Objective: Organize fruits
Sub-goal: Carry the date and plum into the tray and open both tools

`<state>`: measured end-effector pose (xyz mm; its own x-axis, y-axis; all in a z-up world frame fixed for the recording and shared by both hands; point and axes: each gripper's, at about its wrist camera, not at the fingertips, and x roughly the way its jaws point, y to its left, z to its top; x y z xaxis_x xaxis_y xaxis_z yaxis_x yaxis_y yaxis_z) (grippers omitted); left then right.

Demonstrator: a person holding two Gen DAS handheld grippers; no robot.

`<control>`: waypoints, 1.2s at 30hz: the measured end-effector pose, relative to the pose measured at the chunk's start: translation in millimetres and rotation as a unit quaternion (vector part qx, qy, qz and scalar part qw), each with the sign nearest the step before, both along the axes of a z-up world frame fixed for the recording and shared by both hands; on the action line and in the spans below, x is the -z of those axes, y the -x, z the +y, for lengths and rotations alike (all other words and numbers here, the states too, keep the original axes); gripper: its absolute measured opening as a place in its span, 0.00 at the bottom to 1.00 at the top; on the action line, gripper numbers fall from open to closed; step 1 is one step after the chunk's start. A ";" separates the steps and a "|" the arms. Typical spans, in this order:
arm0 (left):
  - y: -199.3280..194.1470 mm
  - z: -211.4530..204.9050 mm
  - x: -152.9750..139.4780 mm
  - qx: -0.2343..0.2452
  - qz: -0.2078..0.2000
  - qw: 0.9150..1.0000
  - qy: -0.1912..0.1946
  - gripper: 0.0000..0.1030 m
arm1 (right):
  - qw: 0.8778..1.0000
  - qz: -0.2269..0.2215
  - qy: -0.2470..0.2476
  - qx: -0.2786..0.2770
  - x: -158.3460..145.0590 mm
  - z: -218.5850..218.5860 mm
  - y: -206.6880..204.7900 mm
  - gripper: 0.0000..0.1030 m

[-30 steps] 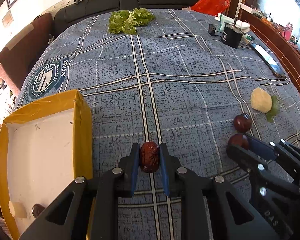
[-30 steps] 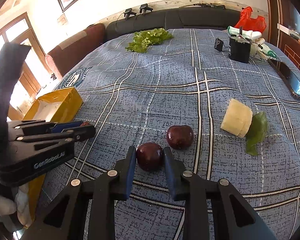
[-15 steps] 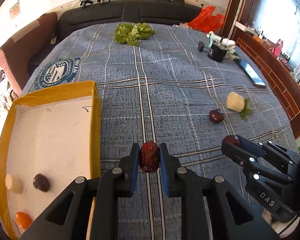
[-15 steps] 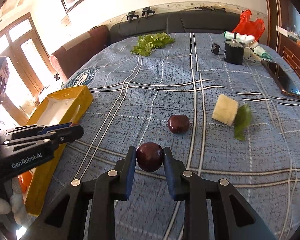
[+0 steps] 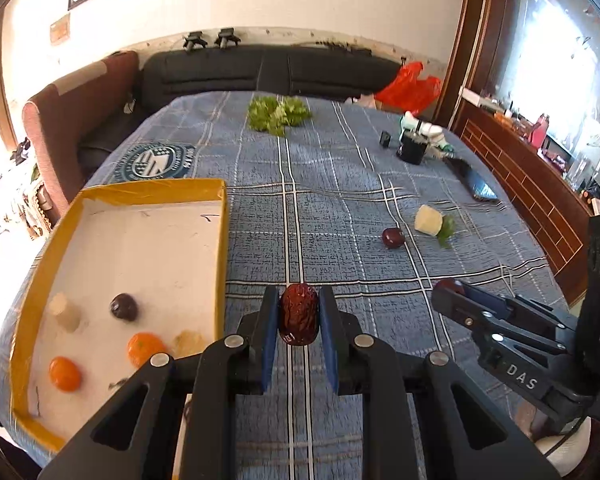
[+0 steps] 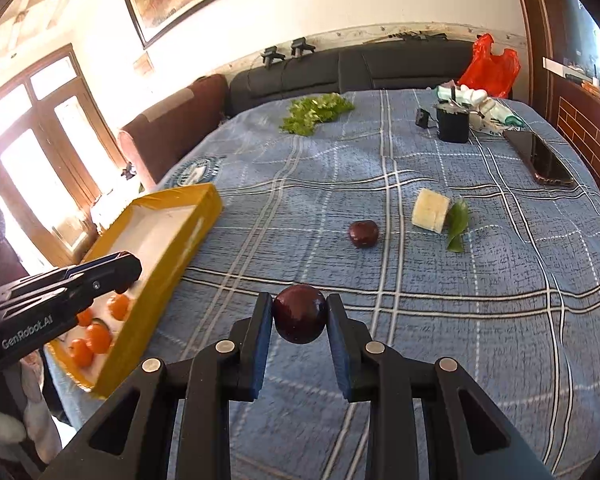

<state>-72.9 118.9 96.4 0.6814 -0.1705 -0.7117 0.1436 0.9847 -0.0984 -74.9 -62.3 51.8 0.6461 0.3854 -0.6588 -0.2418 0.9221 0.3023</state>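
My left gripper (image 5: 299,316) is shut on a wrinkled red date (image 5: 299,314), held above the blue checked cloth just right of the yellow box (image 5: 220,240). Inside the box lie oranges (image 5: 64,373), a dark plum (image 5: 123,306) and pale pieces. My right gripper (image 6: 300,314) is shut on a dark plum (image 6: 300,313) and also appears at the right of the left wrist view (image 5: 448,294). Another plum (image 6: 363,233) and a pale fruit chunk (image 6: 430,210) with a green leaf rest further back on the cloth.
A bunch of green leaves (image 5: 278,114) lies at the far end. A black cup (image 6: 453,121), a small black block, a phone (image 6: 544,158) and a red bag (image 6: 490,66) sit at the far right. A dark sofa and a brown chair border the table.
Both grippers have risen and pulled back with their fruit. The left one now looks down on the box's inside, where oranges and other pieces have come into view.
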 end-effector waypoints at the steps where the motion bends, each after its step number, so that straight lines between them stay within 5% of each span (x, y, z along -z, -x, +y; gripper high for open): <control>1: 4.9 1.5 -1.6 -0.002 -0.004 1.000 0.000 0.19 | 1.000 -0.002 -0.002 -0.002 -1.8 2.0 3.5 0.29; 16: 59.2 44.9 -3.7 -0.060 -0.033 0.998 -0.015 0.19 | 0.998 -0.014 -0.007 -0.059 -15.9 58.9 41.2 0.29; 36: 64.4 81.2 8.3 -0.114 -0.044 0.991 -0.045 0.19 | 0.992 -0.014 -0.004 -0.124 -21.4 123.3 51.7 0.30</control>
<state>-137.3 200.0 88.1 0.7550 0.0574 -0.6532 -0.0803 0.9968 -0.0052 -126.7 61.0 73.2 0.5483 0.5403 -0.6383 -0.4697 0.8305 0.2995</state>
